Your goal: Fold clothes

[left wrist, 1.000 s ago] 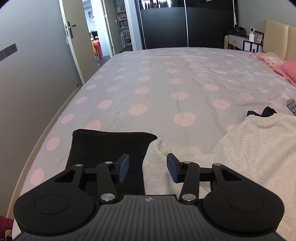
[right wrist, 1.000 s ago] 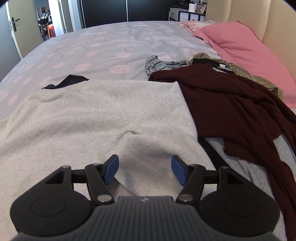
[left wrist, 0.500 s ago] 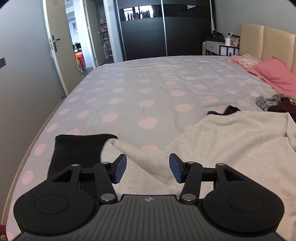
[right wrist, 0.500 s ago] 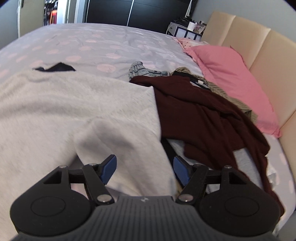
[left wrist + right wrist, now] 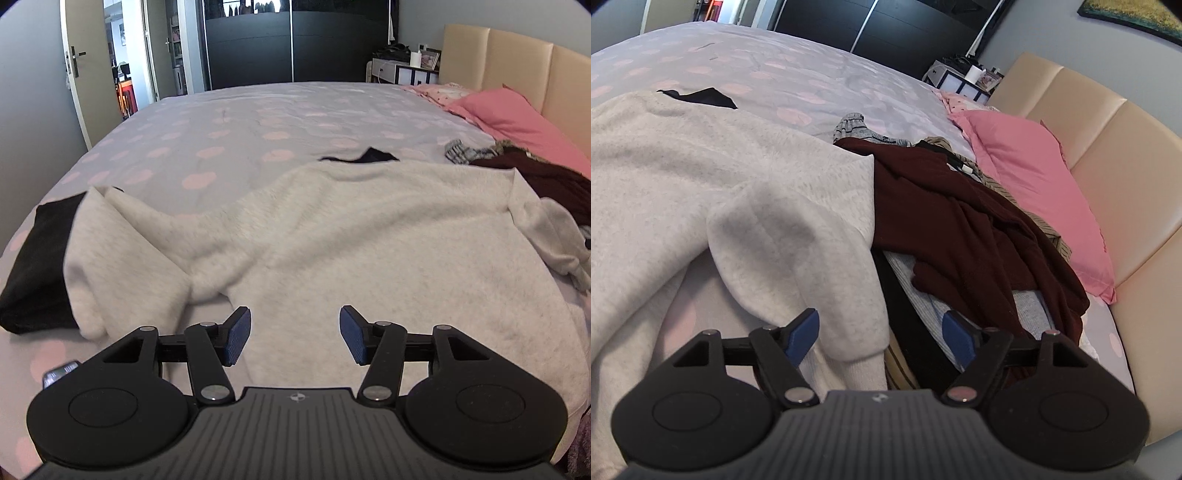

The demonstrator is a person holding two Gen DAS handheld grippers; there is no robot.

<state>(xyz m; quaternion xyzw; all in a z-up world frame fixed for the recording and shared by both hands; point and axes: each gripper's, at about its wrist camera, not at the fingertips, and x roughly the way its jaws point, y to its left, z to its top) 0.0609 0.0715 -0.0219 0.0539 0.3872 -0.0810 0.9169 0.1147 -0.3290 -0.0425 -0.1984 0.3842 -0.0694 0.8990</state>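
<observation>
The bed carries a pale grey sweatshirt spread flat across its near side, a maroon garment heaped to its right. This looks like the sleeve-folding step. The right hand-held gripper is opening, the sleeve cuff loose between its jaws; the left hand-held gripper hovers released over the hem. Next, I'd guess, each needs a fresh pinch.
</observation>
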